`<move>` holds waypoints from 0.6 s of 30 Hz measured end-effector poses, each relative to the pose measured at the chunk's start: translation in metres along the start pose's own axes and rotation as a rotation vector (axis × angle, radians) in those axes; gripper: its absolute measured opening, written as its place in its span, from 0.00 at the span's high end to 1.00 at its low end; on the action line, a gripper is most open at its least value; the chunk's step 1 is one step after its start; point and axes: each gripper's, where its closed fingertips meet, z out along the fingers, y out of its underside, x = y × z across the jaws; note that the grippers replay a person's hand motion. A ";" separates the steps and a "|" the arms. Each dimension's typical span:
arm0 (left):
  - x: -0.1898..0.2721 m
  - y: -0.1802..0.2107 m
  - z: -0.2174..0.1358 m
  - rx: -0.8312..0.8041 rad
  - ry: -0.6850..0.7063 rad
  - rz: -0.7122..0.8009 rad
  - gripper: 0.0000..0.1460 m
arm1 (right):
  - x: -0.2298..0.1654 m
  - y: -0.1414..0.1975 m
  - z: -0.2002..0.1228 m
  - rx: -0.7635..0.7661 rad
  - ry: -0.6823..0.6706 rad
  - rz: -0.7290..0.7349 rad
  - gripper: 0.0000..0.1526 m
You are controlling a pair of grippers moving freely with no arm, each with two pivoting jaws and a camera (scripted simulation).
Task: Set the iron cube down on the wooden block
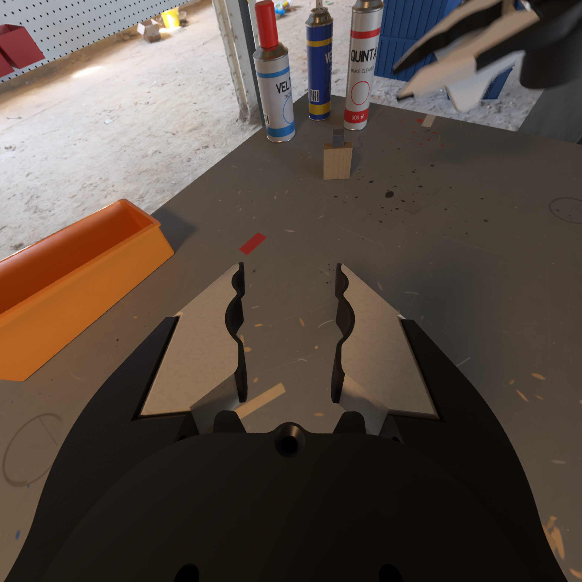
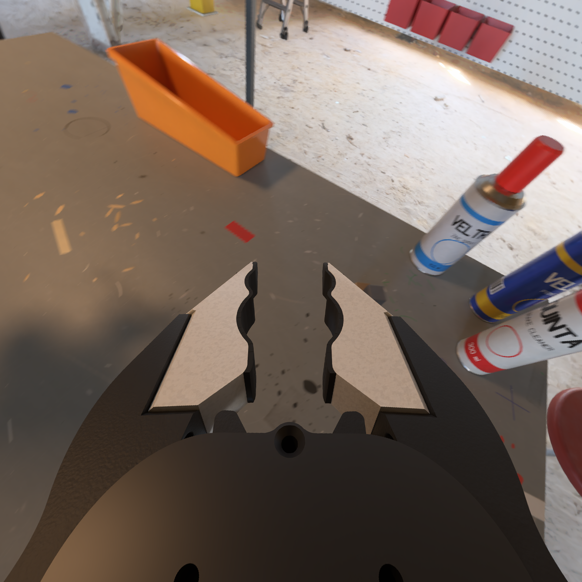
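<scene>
A light wooden block (image 1: 337, 162) stands upright on the grey table (image 1: 441, 283), far ahead in the left wrist view. A small grey iron cube (image 1: 338, 138) rests on top of it. My left gripper (image 1: 289, 264) is open and empty, low over the table well short of the block. My right gripper (image 1: 398, 82) hangs open in the air to the upper right of the block. In the right wrist view my right gripper (image 2: 289, 263) is open and empty. The cube (image 2: 376, 293) shows just beyond its right finger, partly hidden.
Three spray cans (image 1: 274, 94) (image 1: 319, 72) (image 1: 360, 78) stand close behind the block by the table's far edge. An orange bin (image 1: 72, 283) lies at the left edge; it also shows in the right wrist view (image 2: 189, 104). A red tape mark (image 1: 252, 243) lies mid-table.
</scene>
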 end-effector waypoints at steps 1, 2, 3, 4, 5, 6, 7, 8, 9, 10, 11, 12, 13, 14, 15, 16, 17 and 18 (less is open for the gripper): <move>0.000 0.000 0.000 0.002 -0.002 -0.001 0.60 | -0.016 0.006 -0.004 0.000 -0.012 -0.024 0.73; 0.000 0.000 0.000 0.003 -0.003 -0.002 0.60 | -0.031 0.015 -0.007 -0.015 -0.022 -0.054 0.73; -0.001 0.000 0.000 0.003 -0.006 -0.002 0.60 | -0.044 0.027 -0.008 -0.048 -0.027 -0.090 0.73; -0.002 0.001 0.000 0.002 -0.010 -0.002 0.60 | -0.055 0.041 -0.008 -0.090 -0.023 -0.135 0.73; -0.003 0.002 0.000 0.000 -0.014 -0.005 0.60 | -0.062 0.055 -0.006 -0.131 -0.008 -0.186 0.73; -0.004 0.003 -0.001 -0.001 -0.018 -0.009 0.60 | -0.067 0.069 -0.004 -0.177 0.017 -0.242 0.73; -0.006 0.005 -0.002 -0.003 -0.024 -0.014 0.60 | -0.068 0.081 -0.002 -0.224 0.050 -0.299 0.73; -0.009 0.008 -0.004 -0.008 -0.031 -0.018 0.60 | -0.068 0.092 0.001 -0.263 0.079 -0.349 0.72; -0.014 0.011 -0.007 -0.016 -0.042 -0.026 0.60 | -0.067 0.101 0.004 -0.294 0.103 -0.392 0.72; -0.021 0.014 -0.011 -0.022 -0.057 -0.039 0.60 | -0.064 0.109 0.006 -0.323 0.130 -0.439 0.72; -0.028 0.018 -0.017 -0.024 -0.075 -0.055 0.60 | -0.060 0.113 0.009 -0.337 0.157 -0.486 0.72; -0.037 0.022 -0.023 -0.028 -0.095 -0.070 0.60 | -0.058 0.113 0.010 -0.334 0.181 -0.531 0.73; -0.047 0.028 -0.031 -0.038 -0.119 -0.082 0.60 | -0.056 0.113 0.012 -0.339 0.197 -0.569 0.73; -0.058 0.035 -0.038 -0.054 -0.148 -0.091 0.59 | -0.055 0.112 0.013 -0.352 0.207 -0.596 0.73; -0.069 0.044 -0.046 -0.072 -0.179 -0.100 0.59 | -0.054 0.110 0.015 -0.361 0.210 -0.616 0.73; -0.081 0.055 -0.054 -0.096 -0.210 -0.110 0.59 | -0.055 0.109 0.017 -0.372 0.203 -0.627 0.72; -0.093 0.068 -0.063 -0.123 -0.243 -0.117 0.59 | -0.056 0.109 0.019 -0.383 0.189 -0.630 0.72; -0.105 0.083 -0.071 -0.156 -0.277 -0.121 0.59 | -0.058 0.108 0.021 -0.391 0.170 -0.631 0.72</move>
